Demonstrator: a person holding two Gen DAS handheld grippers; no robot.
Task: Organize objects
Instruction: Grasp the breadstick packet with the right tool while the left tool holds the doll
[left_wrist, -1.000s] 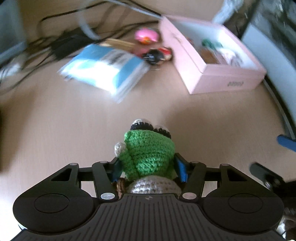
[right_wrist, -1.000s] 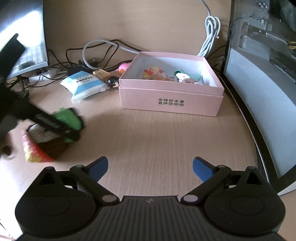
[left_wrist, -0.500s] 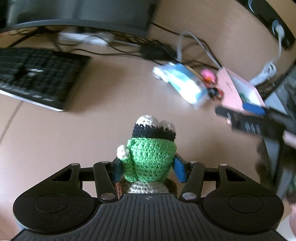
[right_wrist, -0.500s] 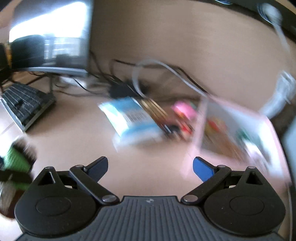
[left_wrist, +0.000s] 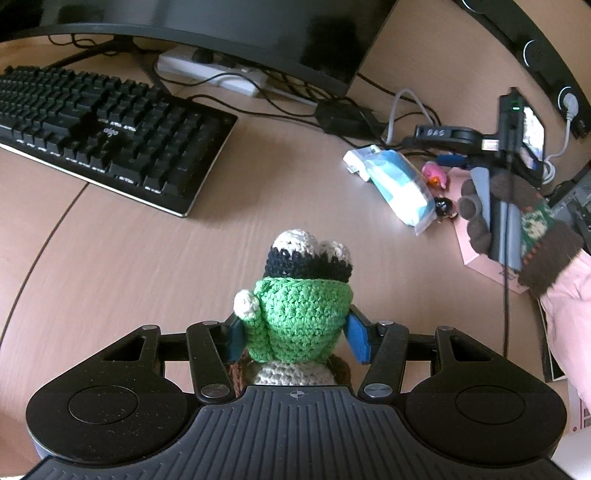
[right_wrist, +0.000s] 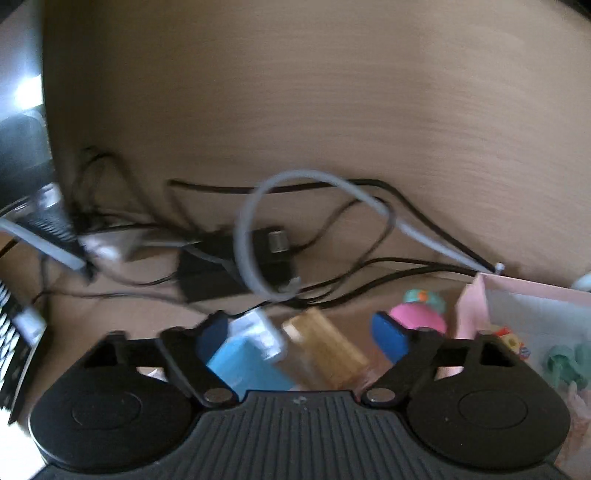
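pale wood tabletop (left_wrist: 155, 258), keyboard (left_wrist: 99, 125), cables (right_wrist: 332, 229); left tongs (left_wrist: 293, 332) grip crochet frog (left_wrist: 299, 317); right tongs (right_wrist: 301, 338) narrowing, seemingly around blue packet (right_wrist: 247, 365).

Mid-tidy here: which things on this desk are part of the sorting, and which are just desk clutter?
Job:
- crochet frog, clamped in left gripper
- blue tissue pack
- pink toy
- pink box
- right gripper, jaws just closing around the pack

Clutter:
- keyboard
- monitor
- cables
- power strip
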